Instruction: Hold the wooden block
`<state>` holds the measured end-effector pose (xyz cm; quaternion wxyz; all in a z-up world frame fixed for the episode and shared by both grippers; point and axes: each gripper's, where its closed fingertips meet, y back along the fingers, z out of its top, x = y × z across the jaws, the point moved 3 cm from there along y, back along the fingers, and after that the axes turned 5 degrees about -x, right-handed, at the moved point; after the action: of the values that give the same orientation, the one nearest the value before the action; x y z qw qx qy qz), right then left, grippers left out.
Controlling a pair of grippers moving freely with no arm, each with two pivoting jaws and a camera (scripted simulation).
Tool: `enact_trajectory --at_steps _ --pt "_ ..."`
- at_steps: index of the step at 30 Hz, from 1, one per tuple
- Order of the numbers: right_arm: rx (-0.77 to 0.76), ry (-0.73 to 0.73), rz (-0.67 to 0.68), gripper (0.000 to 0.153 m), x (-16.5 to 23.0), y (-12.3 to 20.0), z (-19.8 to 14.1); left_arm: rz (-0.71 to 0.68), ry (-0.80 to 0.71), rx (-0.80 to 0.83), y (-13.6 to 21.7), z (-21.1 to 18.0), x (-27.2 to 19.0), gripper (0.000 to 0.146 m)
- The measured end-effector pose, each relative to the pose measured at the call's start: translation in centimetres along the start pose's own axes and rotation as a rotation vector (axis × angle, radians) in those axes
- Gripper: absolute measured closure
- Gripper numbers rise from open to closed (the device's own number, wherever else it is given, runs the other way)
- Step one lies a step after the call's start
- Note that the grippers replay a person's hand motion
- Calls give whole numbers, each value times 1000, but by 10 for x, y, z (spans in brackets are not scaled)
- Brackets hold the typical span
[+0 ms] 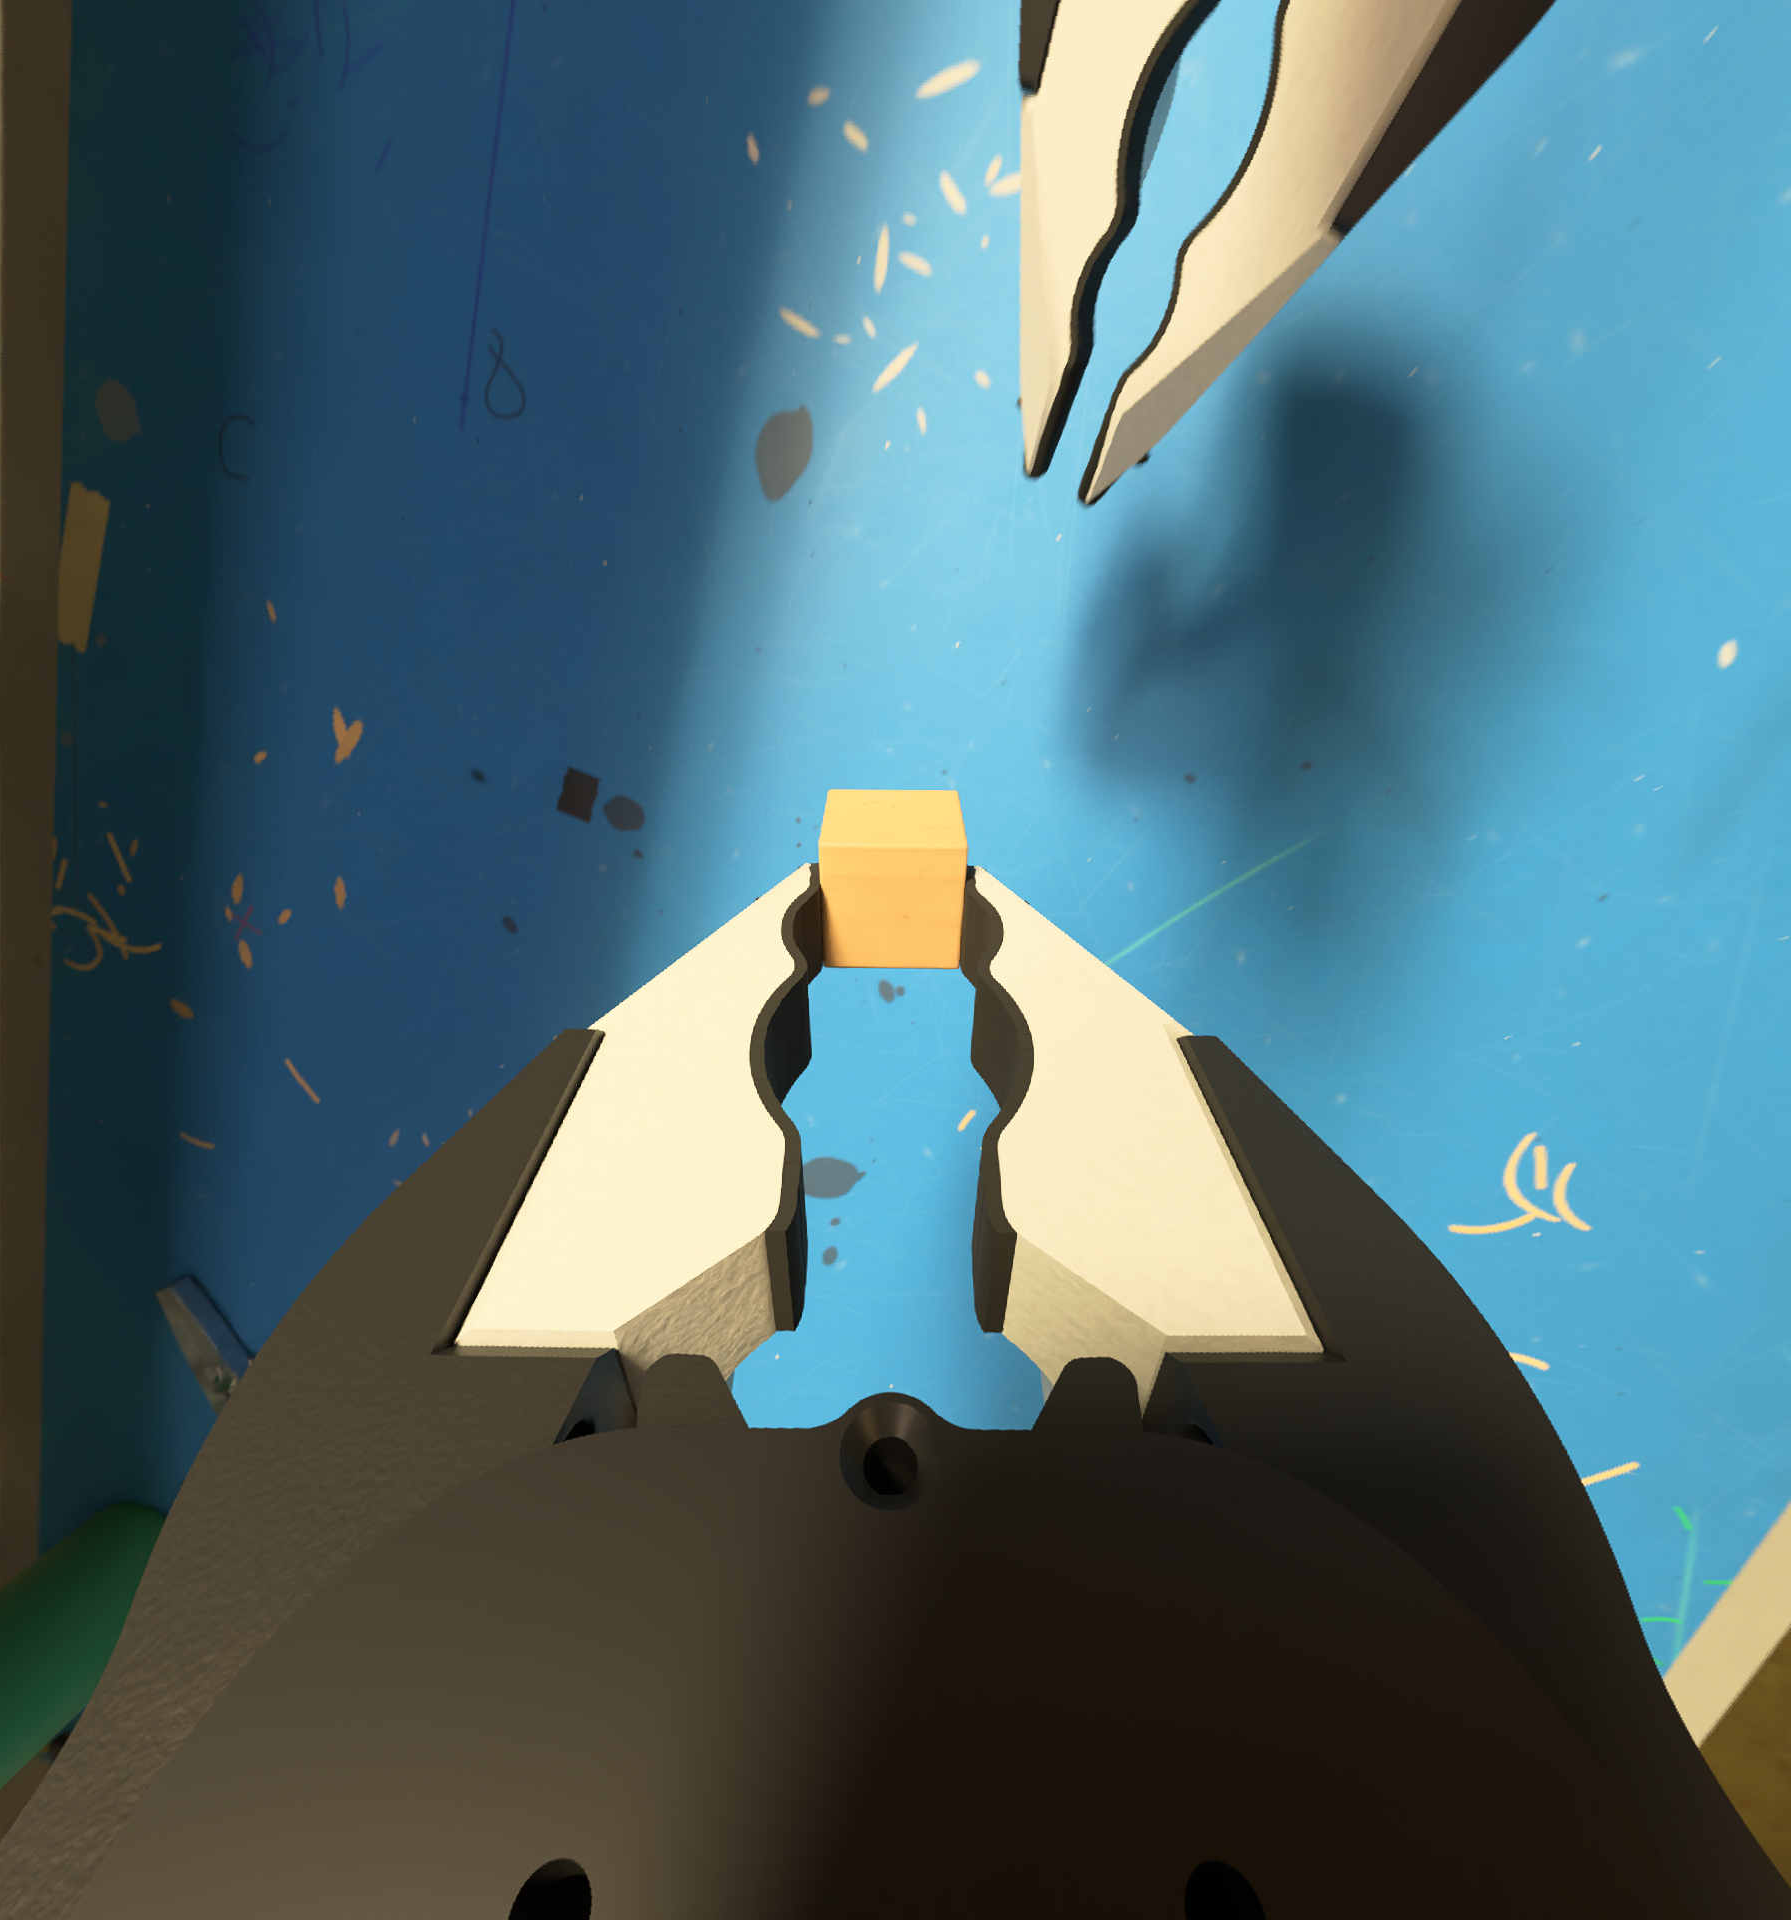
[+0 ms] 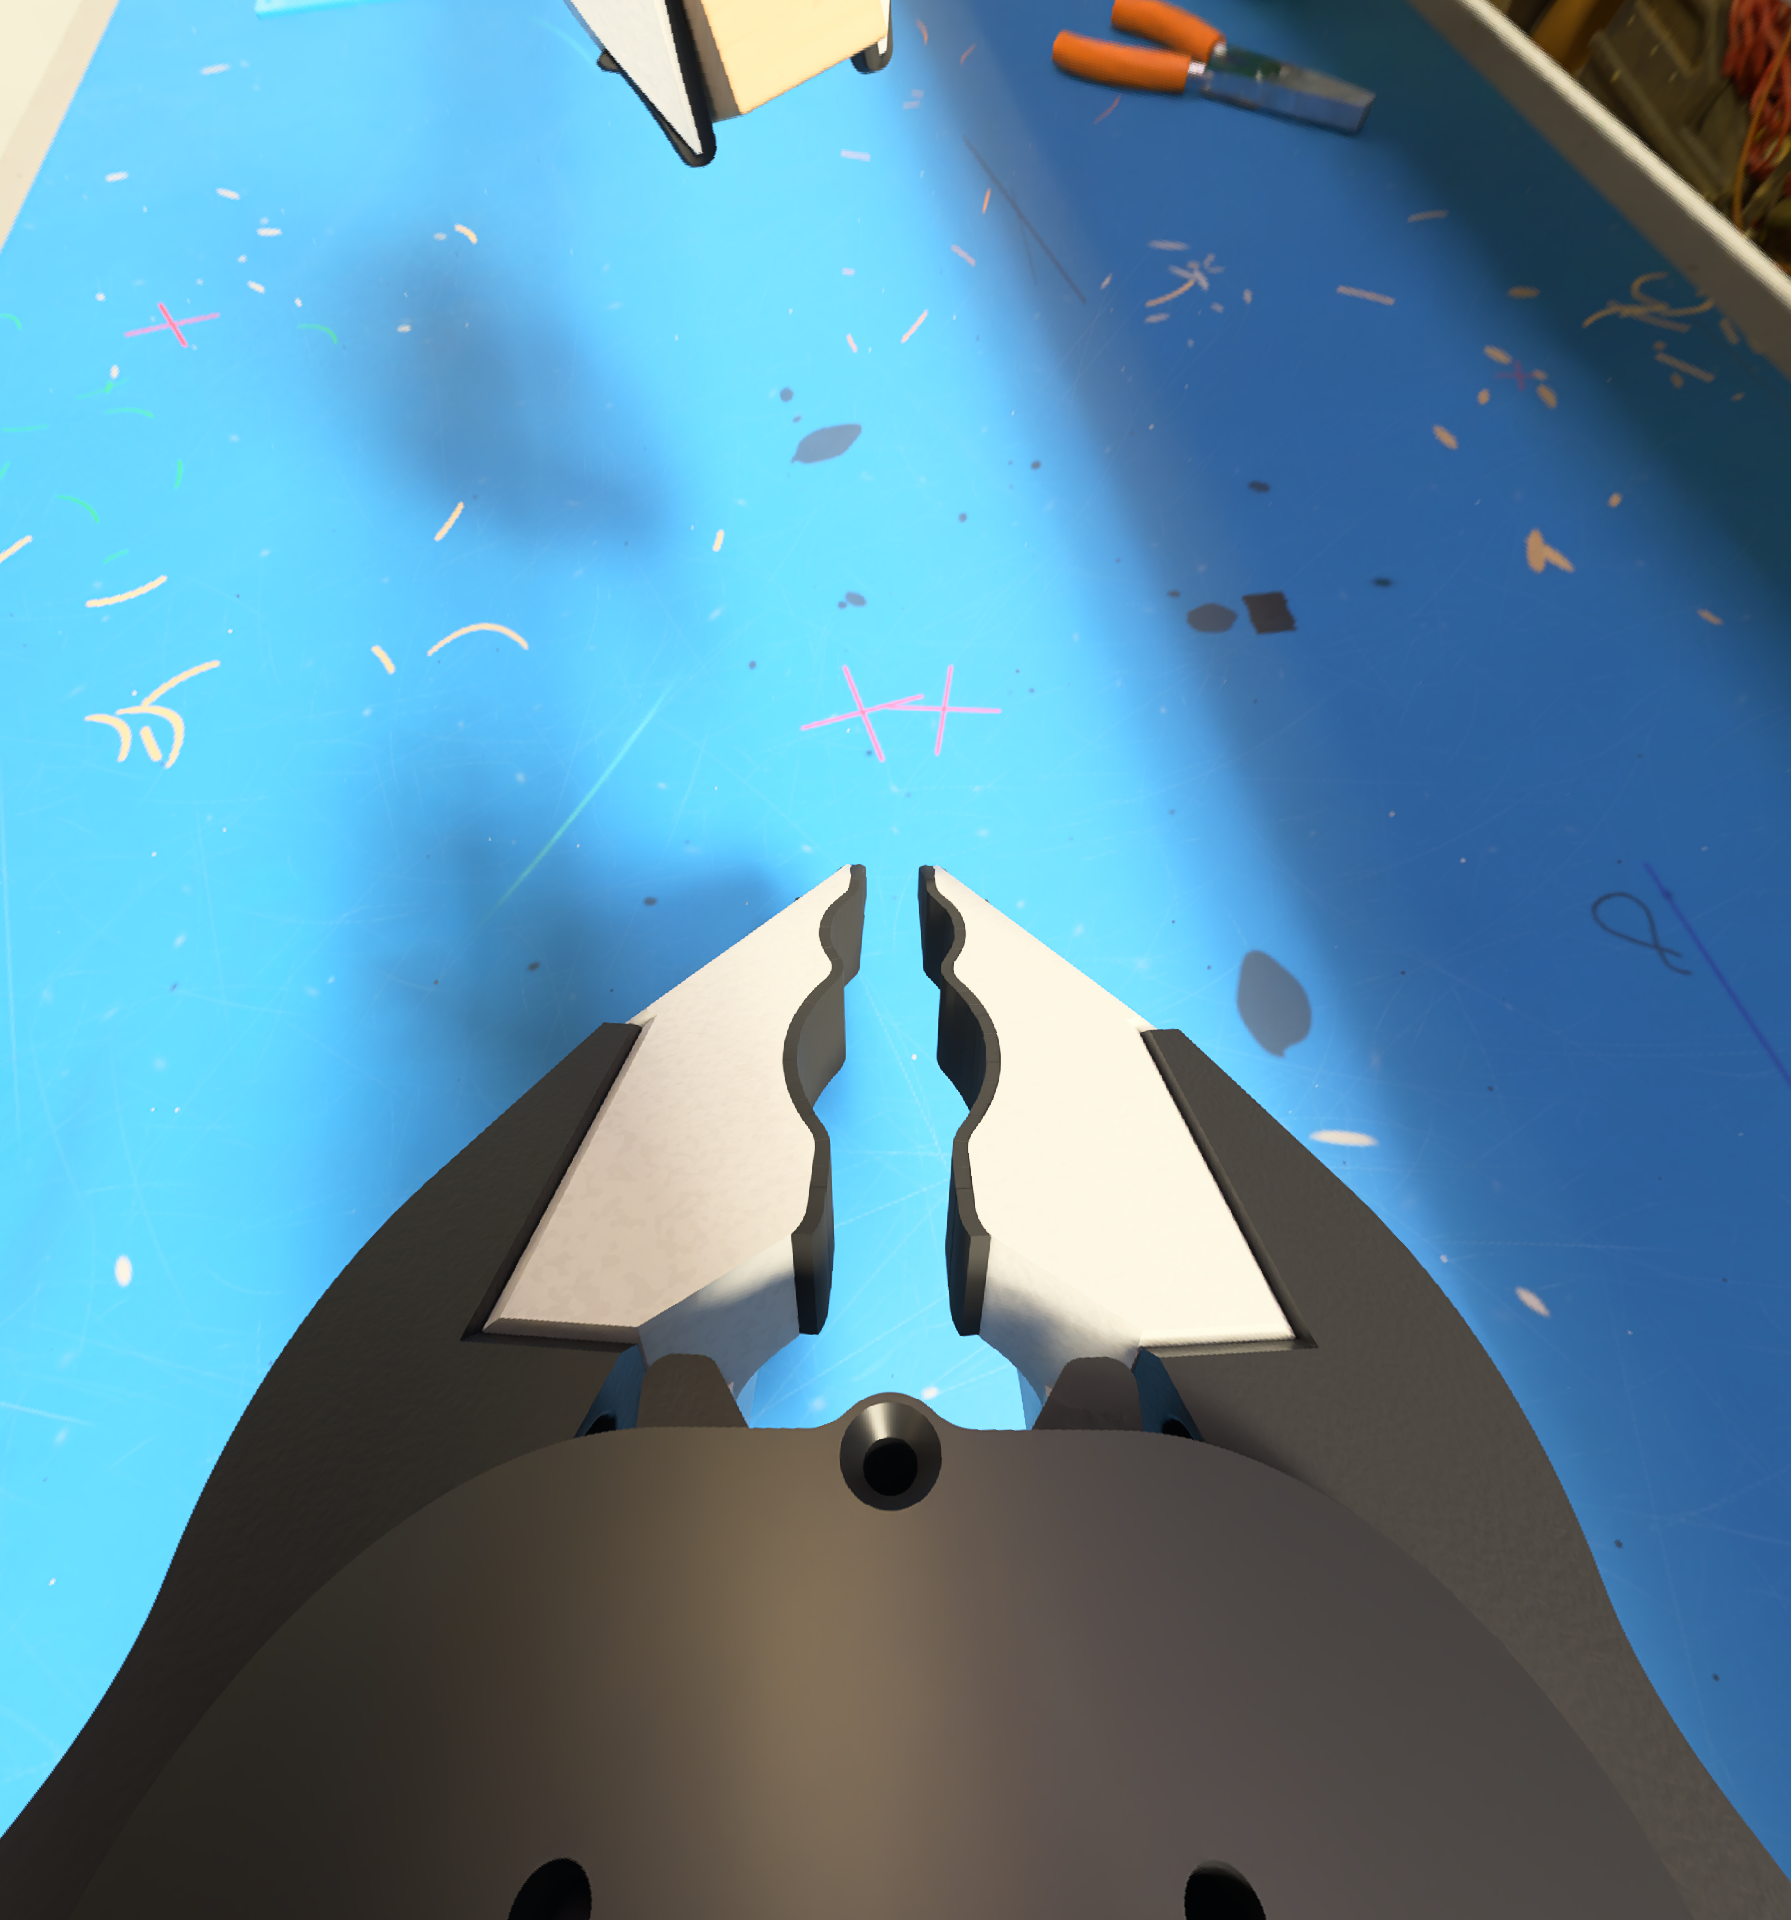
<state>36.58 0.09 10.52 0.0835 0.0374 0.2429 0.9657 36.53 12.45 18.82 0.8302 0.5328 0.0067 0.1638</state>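
The wooden block (image 1: 891,896) is a small pale cube pinched between the tips of my left gripper (image 1: 891,878), held above the blue tabletop (image 1: 1390,935). In the right wrist view the block (image 2: 797,47) and the left gripper (image 2: 766,73) show at the top edge, partly cut off. My right gripper (image 2: 891,873) is empty, its jaws almost together with only a narrow slit between them, over the tabletop. In the left wrist view the right gripper (image 1: 1065,480) hangs beyond and to the right of the block, apart from it.
Orange-handled pliers (image 2: 1213,62) lie on the blue tabletop (image 2: 351,935) at the far right, near the table's pale edge (image 2: 1649,208). A green tube (image 1: 29,1621) and a pale table rim (image 1: 18,623) are on the left. Clutter lies beyond the edges.
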Motion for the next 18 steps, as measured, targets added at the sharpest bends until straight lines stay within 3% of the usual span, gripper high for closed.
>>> enact_trajectory --at_steps 12,18 --pt "-205 34 -71 141 -4 21 35 -147 87 -43 18 45 -16 121" --pt "-271 75 -97 153 -6 32 46 -190 125 -66 20 63 -16 121"
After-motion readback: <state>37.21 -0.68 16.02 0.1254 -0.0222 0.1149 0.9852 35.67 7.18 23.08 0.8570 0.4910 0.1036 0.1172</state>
